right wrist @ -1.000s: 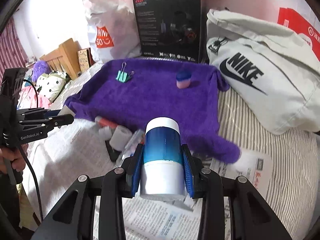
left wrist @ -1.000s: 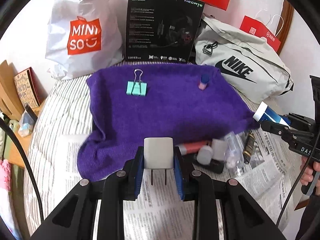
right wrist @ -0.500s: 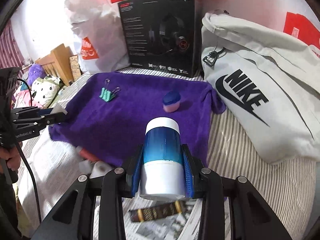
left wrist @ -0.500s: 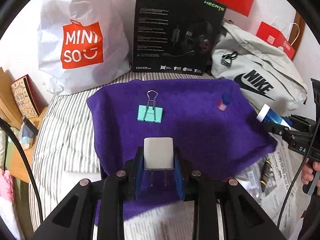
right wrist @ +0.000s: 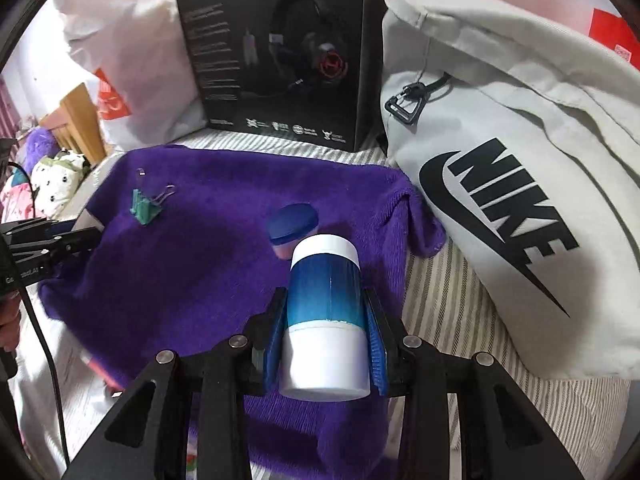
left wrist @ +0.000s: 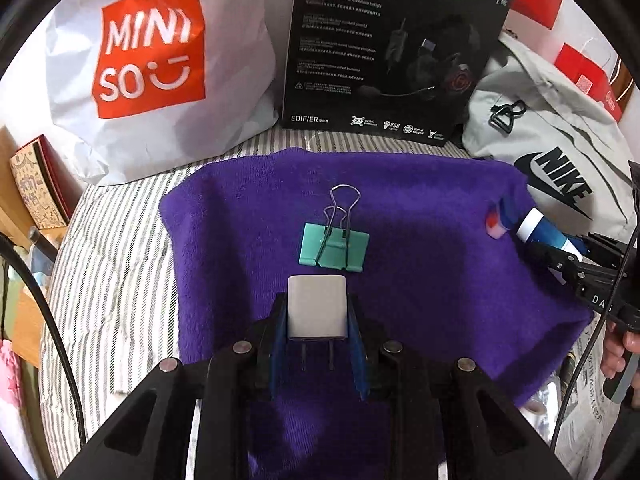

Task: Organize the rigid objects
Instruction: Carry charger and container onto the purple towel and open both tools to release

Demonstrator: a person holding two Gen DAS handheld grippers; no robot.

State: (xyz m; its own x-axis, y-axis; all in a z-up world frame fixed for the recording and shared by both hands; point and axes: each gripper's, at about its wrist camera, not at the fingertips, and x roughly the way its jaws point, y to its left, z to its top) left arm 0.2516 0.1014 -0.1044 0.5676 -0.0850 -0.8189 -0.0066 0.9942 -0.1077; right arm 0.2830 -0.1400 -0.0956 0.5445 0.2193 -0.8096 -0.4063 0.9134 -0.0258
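Both grippers have advanced from the newspaper over the purple fleece towel [left wrist: 440, 248]. The left gripper [left wrist: 317, 322] pinches a white two-pin plug charger [left wrist: 316, 306] just short of the teal binder clip [left wrist: 334, 250]. The right gripper [right wrist: 325, 340] clamps a blue-and-white cylindrical bottle [right wrist: 325, 312], seemingly just beside the small blue-capped pink jar [right wrist: 294, 226].

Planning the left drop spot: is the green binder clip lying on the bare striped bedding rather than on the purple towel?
No, the green binder clip lies on the purple towel, well inside its edges.
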